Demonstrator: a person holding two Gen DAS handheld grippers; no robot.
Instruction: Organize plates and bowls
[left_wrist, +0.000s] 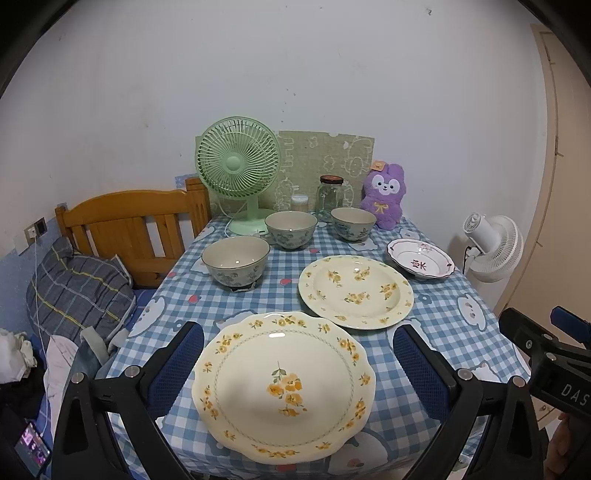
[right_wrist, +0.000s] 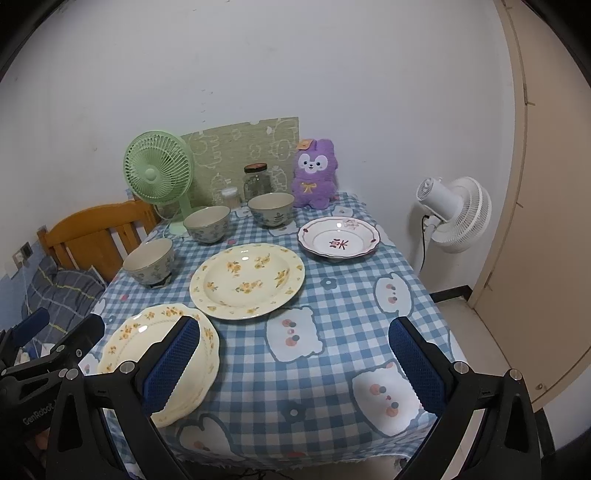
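Left gripper (left_wrist: 297, 363) & right gripper (right_wrist: 293, 363): jaws spread fully wide, nothing held. Scalloped plate (left_wrist: 282, 386) is seen on surface (right_wrist: 332, 295) nr front edge; deep plate (left_wrist: 354, 290) behind it, 3 bowls (left_wrist: 236, 260) prob. further back.

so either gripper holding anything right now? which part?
Nothing held. Left gripper hangs open above the scalloped plate, not gripping it; right gripper is open over bare tablecloth.

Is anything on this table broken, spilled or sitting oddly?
Nothing looks broken or spilled. One oddity: the nearest blue-flowered ceramic bowl, left of the round yellow-flowered plate, sits on a small dark object poking out under its base; the other two bowls rest directly on the checked tablecloth.
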